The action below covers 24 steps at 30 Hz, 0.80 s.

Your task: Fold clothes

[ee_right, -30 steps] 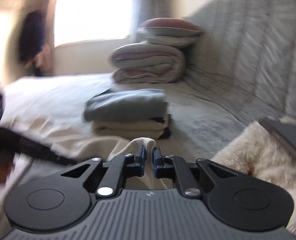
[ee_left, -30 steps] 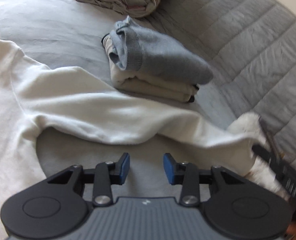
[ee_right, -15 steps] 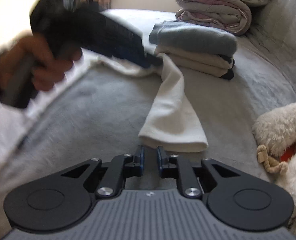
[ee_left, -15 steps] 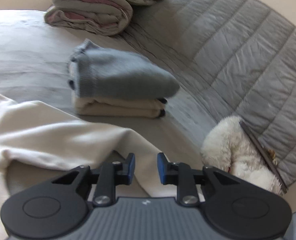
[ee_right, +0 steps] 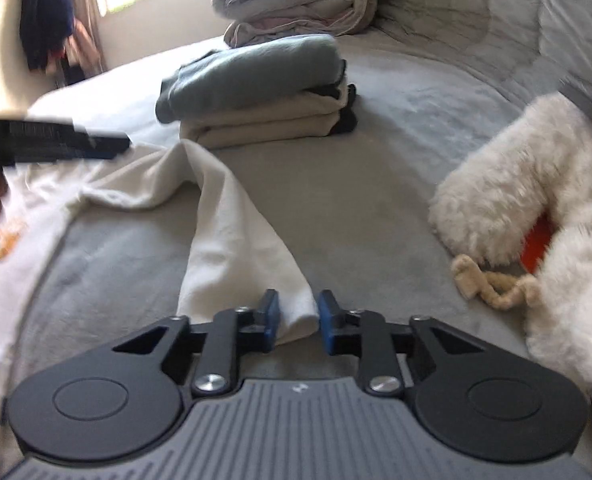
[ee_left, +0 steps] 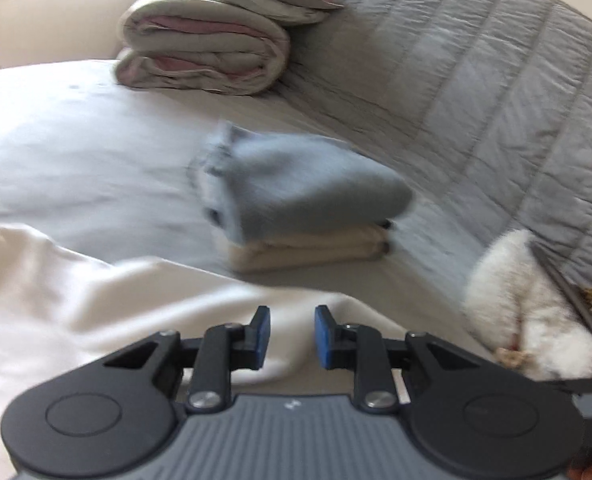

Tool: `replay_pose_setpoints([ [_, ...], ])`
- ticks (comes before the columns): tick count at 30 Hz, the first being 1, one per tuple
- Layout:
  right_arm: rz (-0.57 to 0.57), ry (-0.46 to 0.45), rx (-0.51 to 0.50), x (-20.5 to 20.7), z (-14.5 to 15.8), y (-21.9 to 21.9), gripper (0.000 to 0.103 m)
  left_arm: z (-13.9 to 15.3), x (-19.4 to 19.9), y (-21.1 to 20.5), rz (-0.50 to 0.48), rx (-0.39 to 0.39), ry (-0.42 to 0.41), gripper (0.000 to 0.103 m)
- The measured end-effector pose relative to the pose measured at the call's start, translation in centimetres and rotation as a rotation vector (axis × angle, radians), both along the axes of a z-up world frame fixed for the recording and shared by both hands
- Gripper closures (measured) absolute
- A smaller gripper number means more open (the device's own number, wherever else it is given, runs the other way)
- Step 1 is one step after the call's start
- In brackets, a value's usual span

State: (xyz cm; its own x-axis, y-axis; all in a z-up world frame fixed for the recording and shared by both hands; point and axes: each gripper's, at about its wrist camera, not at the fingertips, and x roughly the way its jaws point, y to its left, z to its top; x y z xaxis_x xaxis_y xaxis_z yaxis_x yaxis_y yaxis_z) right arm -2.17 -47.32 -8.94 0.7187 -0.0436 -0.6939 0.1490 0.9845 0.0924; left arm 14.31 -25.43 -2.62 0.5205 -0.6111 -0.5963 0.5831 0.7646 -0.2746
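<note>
On the bed [ee_right: 356, 200], both grippers stood apart: right gripper [ee_right: 298, 316] straddling the white sleeve's [ee_right: 240, 240] cuff, left gripper [ee_left: 289, 337] probably above its shoulder, positioned for folding.

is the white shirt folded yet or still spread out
Not folded. The white shirt lies loose and wrinkled on the bed, one sleeve stretched toward the open right gripper.

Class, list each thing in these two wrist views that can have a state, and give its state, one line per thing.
left gripper: open, holding nothing
right gripper: open, sleeve end between its fingers
white garment: unfolded, spread on the bed
grey sweater: folded, top of the stack
beige garment: folded, under the sweater
comforter: rolled up
plush toy: lying on the bed
</note>
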Motion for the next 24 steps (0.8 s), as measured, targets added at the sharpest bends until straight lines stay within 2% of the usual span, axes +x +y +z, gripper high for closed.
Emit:
replay_pose_setpoints([
  [1,0.001,0.003,-0.018,0.2,-0.1,0.1,0.096,0.0,1.0,0.5,0.024,0.030,-0.001,0.079],
  [6,-0.128,-0.041,-0.217,0.1,2.2,0.4,0.097,-1.0,5.5,2.9,0.123,0.118,0.037,0.079],
  [8,-0.176,-0.074,-0.234,1.2,3.7,-0.9,0.098,-1.4,6.8,3.6,0.141,0.138,0.038,0.079],
  [10,-0.224,-0.108,-0.250,2.3,5.3,-2.3,0.098,-2.0,7.5,4.2,0.140,0.124,0.050,0.079],
  [13,-0.216,-0.109,-0.335,5.3,6.8,-3.8,0.098,-2.8,7.2,4.4,0.100,0.079,0.068,0.079],
  [18,-0.204,-0.034,-0.363,9.6,5.7,-5.6,0.098,-4.7,5.5,2.9,-0.018,0.013,0.059,0.079],
  [24,-0.183,0.144,-0.381,12.8,1.3,-6.0,0.097,-5.3,4.1,1.2,-0.059,0.034,0.010,0.078],
])
